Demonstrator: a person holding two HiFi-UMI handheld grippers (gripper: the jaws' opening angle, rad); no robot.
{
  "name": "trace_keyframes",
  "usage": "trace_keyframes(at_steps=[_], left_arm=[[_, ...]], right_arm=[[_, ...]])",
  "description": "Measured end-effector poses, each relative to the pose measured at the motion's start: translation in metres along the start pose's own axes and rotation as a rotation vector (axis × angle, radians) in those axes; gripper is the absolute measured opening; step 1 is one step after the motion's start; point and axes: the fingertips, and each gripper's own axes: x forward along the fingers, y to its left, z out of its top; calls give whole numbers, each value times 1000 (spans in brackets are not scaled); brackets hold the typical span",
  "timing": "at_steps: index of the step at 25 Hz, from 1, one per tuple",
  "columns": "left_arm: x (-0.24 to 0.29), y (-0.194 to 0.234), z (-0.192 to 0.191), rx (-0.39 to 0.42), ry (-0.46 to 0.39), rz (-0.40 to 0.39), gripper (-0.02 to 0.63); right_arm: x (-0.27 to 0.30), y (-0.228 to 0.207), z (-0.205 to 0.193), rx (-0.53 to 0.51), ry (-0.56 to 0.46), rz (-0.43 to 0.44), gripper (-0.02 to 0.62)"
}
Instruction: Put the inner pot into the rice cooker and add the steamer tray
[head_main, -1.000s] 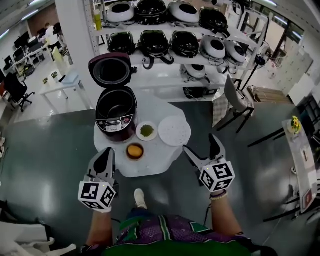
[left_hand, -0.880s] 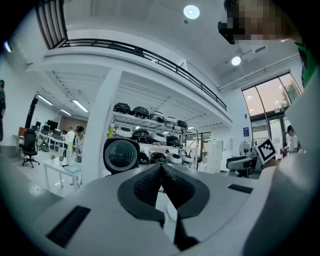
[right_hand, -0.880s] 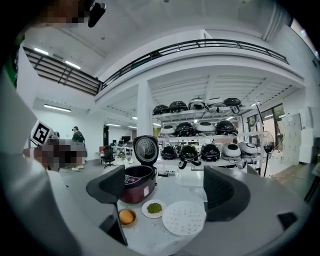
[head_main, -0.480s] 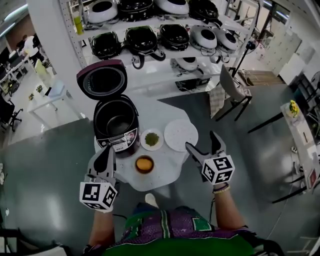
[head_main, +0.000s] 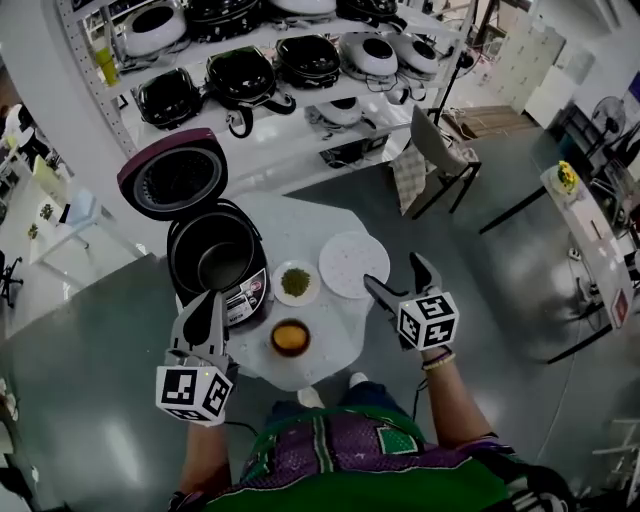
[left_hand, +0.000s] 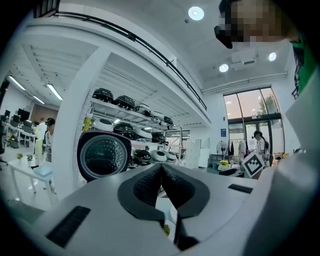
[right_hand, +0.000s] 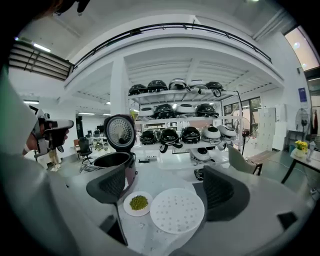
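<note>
The steamer tray (right_hand: 177, 210) lies flat just beyond the wide-open, empty right tongs (right_hand: 166, 186), which should dip and pinch its near rim.

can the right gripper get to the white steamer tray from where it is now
Probably yes: the right gripper has its fingers wide open, and the steamer tray lies flat just ahead with nothing between.

On table (head_main: 335, 322): rice cooker (head_main: 215, 265) left, dish (head_main: 296, 283) middle, steamer tray (head_main: 354, 264) right.
</note>
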Motion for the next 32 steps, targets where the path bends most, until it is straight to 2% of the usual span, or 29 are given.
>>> trace_keyframes(at_steps=[8,17,24,29,32], left_arm=[[25,-5,-18,-25,43,-31,21],[41,-26,-21,-6,75,17,21],[64,-38,-18,-7,94,72,21],[82,-46,-30,-3,112,106,21],[94,-47,-37,-12,118,128,21]], right_arm=[[32,-35,-35,17,60,-63,446],[79,-80,-90,59,145,-23,406],[119,-102,-122,63,235,45,399],[148,-128,-148,160,276,50,396],[165,-142,-160,172,293,47,391]])
